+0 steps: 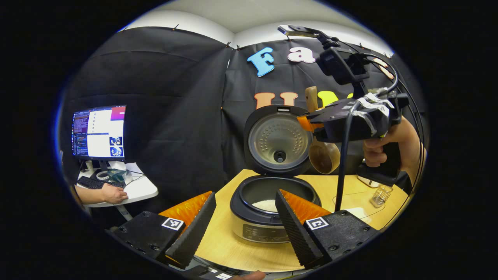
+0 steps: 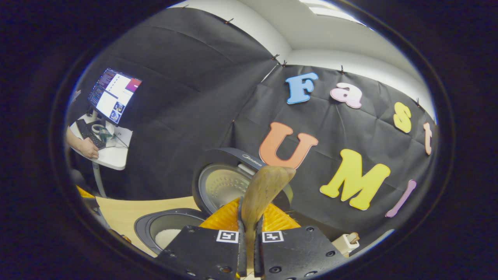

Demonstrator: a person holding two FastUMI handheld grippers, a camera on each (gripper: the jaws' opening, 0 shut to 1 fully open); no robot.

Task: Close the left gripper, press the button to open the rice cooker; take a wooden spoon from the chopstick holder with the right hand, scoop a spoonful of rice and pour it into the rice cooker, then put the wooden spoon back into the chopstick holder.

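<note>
The rice cooker (image 1: pixel 268 225) stands on the wooden table with its lid (image 1: pixel 278 142) raised, and white rice (image 1: pixel 266 205) lies in the pot. My left gripper (image 1: pixel 245 194) is open in front of the cooker, a finger on each side of it, holding nothing. To the upper right a hand holds my right gripper (image 1: pixel 311 122) beside the lid, shut on the wooden spoon (image 1: pixel 325 157), whose bowl hangs downward. In the right gripper view, the right gripper (image 2: pixel 250 210) clamps the spoon (image 2: pixel 268 182), with the cooker's pot (image 2: pixel 167 229) below and to the left.
A small clear glass (image 1: pixel 381 194) stands on the table (image 1: pixel 225 237) right of the cooker. A white container (image 2: pixel 346 241) with a wooden end poking out sits at the lower right. At the far left are a monitor (image 1: pixel 99 132) and a side desk (image 1: pixel 132 188) with a person's hand on it.
</note>
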